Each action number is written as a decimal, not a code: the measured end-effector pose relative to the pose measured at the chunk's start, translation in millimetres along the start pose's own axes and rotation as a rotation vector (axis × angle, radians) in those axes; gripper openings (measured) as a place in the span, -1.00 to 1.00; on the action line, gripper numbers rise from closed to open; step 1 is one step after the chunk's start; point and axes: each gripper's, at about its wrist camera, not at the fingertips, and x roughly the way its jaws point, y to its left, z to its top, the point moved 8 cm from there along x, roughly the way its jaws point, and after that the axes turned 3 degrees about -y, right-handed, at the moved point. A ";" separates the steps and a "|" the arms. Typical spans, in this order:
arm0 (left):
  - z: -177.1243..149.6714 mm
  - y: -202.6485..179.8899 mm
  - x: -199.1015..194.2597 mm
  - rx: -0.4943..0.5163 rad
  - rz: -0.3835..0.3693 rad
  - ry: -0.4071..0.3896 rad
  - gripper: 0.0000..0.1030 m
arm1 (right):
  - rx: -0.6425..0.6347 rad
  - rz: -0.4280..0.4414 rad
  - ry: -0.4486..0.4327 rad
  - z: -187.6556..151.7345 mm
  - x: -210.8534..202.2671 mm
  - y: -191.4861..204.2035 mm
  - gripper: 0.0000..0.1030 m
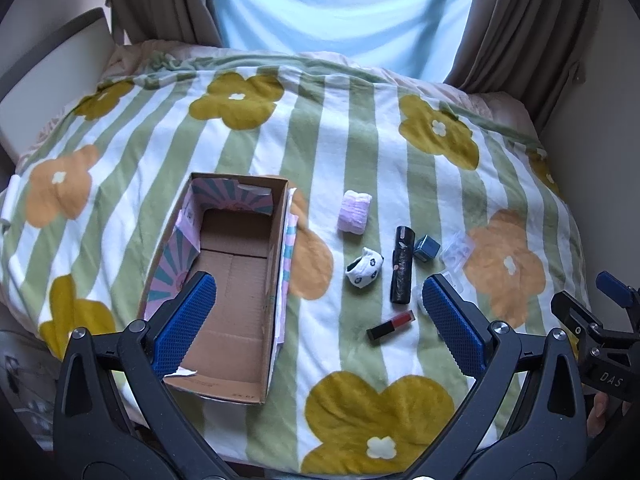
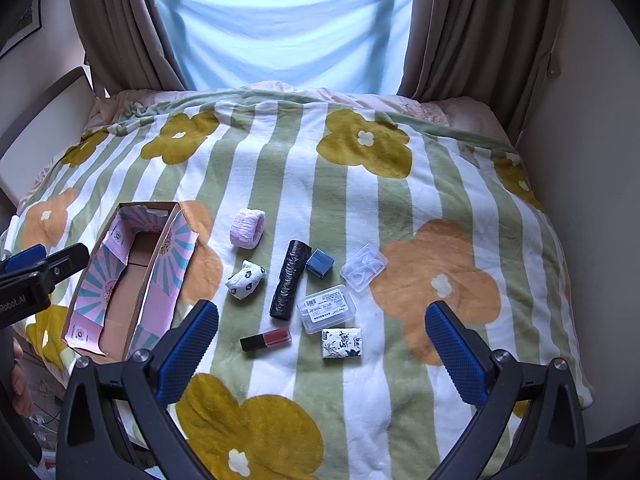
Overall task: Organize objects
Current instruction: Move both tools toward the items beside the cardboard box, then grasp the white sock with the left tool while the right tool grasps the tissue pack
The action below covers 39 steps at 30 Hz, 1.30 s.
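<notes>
While I hold both tools up over the soft striped blanket with big flowers (image 2: 360, 208), nothing is packed yet. My open cardboard box with pink and blue paper inside (image 1: 224, 292) sits empty on the left. Beside it lie the black wrinkly roll (image 2: 290, 279), clear plastic case with a label (image 2: 327, 307), fluffy pink band (image 2: 247, 227), spotted white sock (image 2: 245, 279) and small red lipstick (image 2: 266, 339). My left gripper (image 1: 320, 324) and right gripper (image 2: 322, 354) are both wide open, holding nothing. I think I should go down slowly and pinch the lipstick across its thin sides.

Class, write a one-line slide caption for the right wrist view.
Open right gripper hovers over a floral blanket where a lip tint, tissue pack and small items lie beside an empty cardboard box.
</notes>
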 end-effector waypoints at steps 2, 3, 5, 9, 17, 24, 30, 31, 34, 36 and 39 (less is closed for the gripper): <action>-3.7 -5.0 5.9 -0.003 0.004 0.017 0.99 | 0.003 0.009 0.019 -4.0 5.4 -3.4 0.99; -6.5 -7.0 9.7 -0.005 0.008 0.029 0.99 | 0.004 0.015 0.028 -6.8 8.3 -5.2 0.99; -12.0 -12.1 16.6 -0.012 0.009 0.048 0.99 | 0.005 0.023 0.045 -12.0 14.7 -9.4 0.99; -22.9 -25.6 34.7 -0.016 0.019 0.096 0.99 | -0.011 0.033 0.082 -25.1 30.9 -19.5 0.99; -41.8 -56.1 91.0 -0.027 0.055 0.181 0.99 | 0.013 0.066 0.205 -63.5 82.6 -47.3 0.99; -57.7 -70.9 167.2 -0.014 0.108 0.231 0.99 | 0.002 0.095 0.302 -98.2 150.5 -53.9 0.99; -70.0 -74.2 239.9 0.018 0.124 0.264 0.87 | 0.037 0.103 0.361 -121.7 207.9 -52.0 0.99; -71.0 -74.5 248.1 0.025 0.125 0.269 0.87 | 0.041 0.095 0.367 -125.0 215.1 -52.1 0.99; -75.7 -74.5 272.1 0.050 0.122 0.282 0.86 | 0.069 0.090 0.371 -131.7 229.3 -53.3 0.99; -79.5 -74.2 283.2 0.067 0.125 0.286 0.86 | 0.085 0.088 0.374 -134.6 235.0 -54.2 0.99; -83.9 -72.7 295.9 0.083 0.123 0.291 0.84 | 0.086 0.083 0.373 -136.1 240.3 -54.9 0.91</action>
